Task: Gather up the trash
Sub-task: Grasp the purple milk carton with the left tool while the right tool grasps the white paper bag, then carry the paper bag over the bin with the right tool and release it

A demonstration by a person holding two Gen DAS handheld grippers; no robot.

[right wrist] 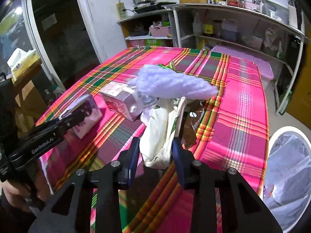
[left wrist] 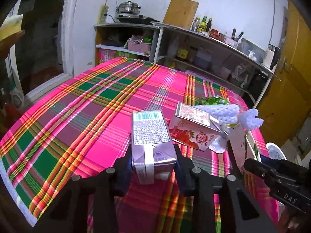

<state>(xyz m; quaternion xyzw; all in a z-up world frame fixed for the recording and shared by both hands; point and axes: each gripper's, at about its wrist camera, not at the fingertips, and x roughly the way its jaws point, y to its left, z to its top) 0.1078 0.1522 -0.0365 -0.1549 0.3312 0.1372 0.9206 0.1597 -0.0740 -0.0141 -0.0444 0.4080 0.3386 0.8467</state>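
Note:
My left gripper [left wrist: 153,163] is shut on a purple drink carton [left wrist: 150,134], held just above the pink plaid tablecloth [left wrist: 87,101]; it also shows in the right wrist view [right wrist: 85,112]. My right gripper [right wrist: 155,151] is shut on a white crumpled paper bag [right wrist: 161,134], seen in the left wrist view [left wrist: 241,145]. A red strawberry milk carton [left wrist: 192,130] lies between them. White foam fruit netting [right wrist: 171,83] lies over the bag's top, with a green wrapper [left wrist: 212,101] behind.
A white bin with a plastic liner [right wrist: 287,167] stands by the table's right edge. Shelves with bottles, jars and a steel pot [left wrist: 129,7] line the back wall. A yellow door [left wrist: 287,89] is at right. A tissue box [right wrist: 22,60] sits at far left.

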